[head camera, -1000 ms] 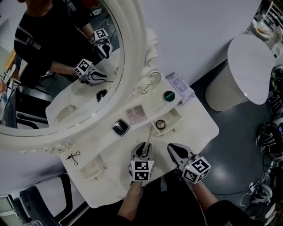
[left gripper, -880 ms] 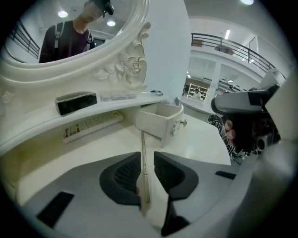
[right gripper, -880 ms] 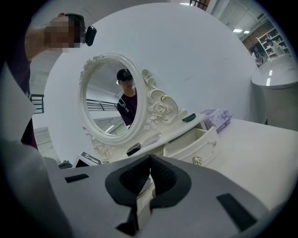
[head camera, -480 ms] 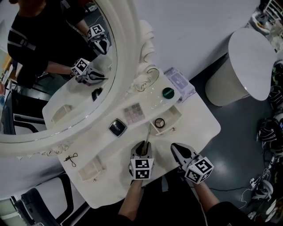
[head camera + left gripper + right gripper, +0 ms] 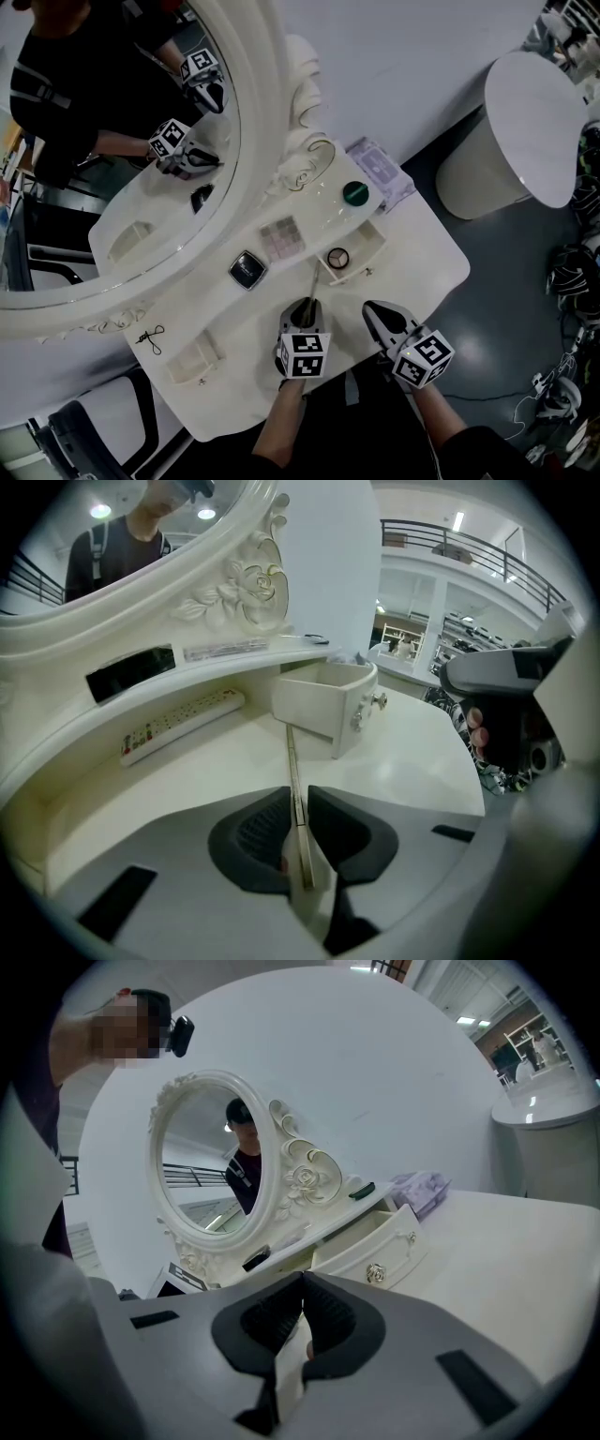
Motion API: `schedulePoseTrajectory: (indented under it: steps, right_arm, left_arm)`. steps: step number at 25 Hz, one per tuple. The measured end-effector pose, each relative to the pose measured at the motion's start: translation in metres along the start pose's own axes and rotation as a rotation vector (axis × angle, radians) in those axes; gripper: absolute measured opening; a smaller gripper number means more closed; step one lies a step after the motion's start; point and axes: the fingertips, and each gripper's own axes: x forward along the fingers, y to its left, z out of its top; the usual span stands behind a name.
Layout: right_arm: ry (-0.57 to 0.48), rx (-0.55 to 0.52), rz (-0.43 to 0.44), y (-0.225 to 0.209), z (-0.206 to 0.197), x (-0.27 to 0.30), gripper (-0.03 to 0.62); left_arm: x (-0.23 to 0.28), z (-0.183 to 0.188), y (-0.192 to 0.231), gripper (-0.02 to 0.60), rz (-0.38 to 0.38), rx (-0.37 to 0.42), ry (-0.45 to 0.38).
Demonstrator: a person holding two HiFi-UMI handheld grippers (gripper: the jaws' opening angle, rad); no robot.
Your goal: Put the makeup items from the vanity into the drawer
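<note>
White desk (image 5: 424, 267) carries an open drawer (image 5: 375, 246). The left hand-held gripper (image 5: 307, 306), its jaws just closing, pinches a slim stick (image 5: 315, 281) that points at the drawer. The right hand-held gripper (image 5: 376, 315) is pressed together, empty. A palette (image 5: 283, 237) and a black compact (image 5: 247, 270) lie near.

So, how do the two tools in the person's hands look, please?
Both look alike. The left tool and the right tool have a pale grey body with two dark, ribbed jaws that taper to a tip. Each carries a white cube printed with black square markers. No cables show. The forearms are bare.
</note>
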Motion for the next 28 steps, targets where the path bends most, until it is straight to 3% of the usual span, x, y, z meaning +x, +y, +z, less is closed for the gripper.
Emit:
schedulePoseTrajectory:
  steps: [19, 28]
  right_arm:
    - [-0.007, 0.001, 0.010, 0.003, 0.003, 0.000, 0.023]
    - [-0.017, -0.024, 0.038, 0.022, 0.015, -0.007, 0.023]
  left_arm:
    - [0.001, -0.001, 0.001, 0.037, -0.013, -0.043, 0.001]
    - [-0.035, 0.009, 0.008, 0.035, 0.000, -0.061, -0.024]
